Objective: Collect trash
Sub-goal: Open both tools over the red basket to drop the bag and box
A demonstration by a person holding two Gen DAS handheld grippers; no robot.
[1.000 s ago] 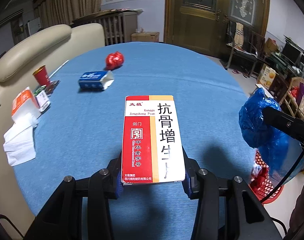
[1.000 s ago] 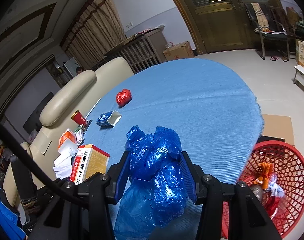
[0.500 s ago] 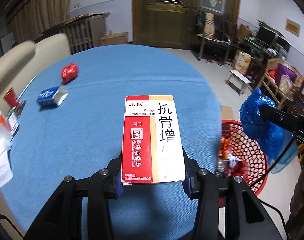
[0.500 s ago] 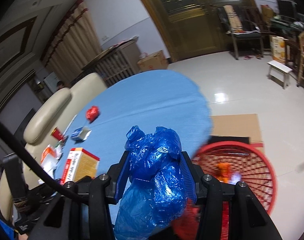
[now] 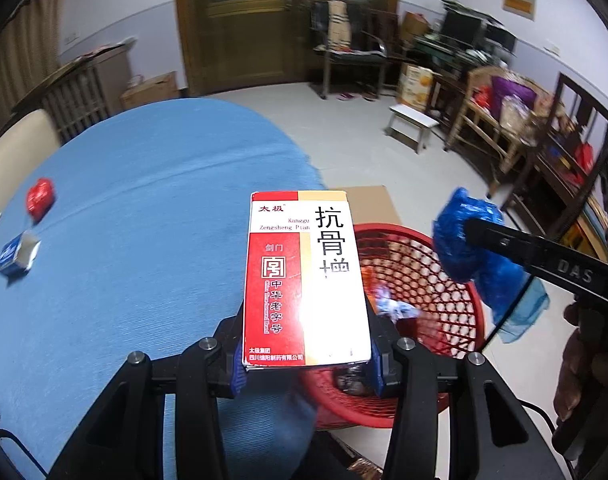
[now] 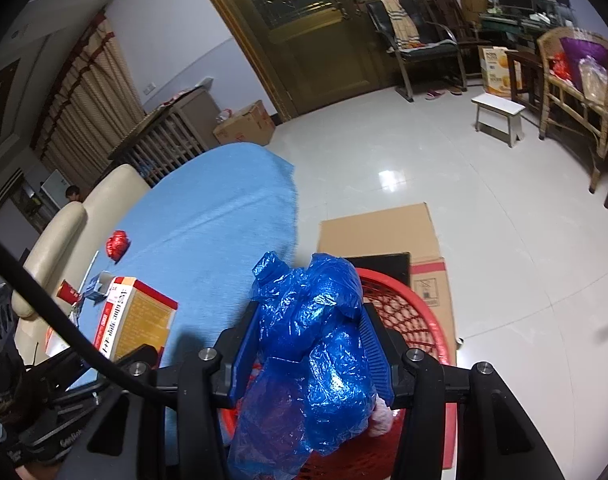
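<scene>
Left gripper pinches medicine box above red basket rim; right gripper pinches blue bag over it. Only right view shows cardboard beyond. Earlier both hung over the blue table.

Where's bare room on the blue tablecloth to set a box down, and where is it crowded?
Free: the blue tablecloth, from the crumpled red wrapper and small blue-and-white carton across to its edge by the red mesh basket. Crowded: the cream-sofa side, around the red paper cup.
</scene>
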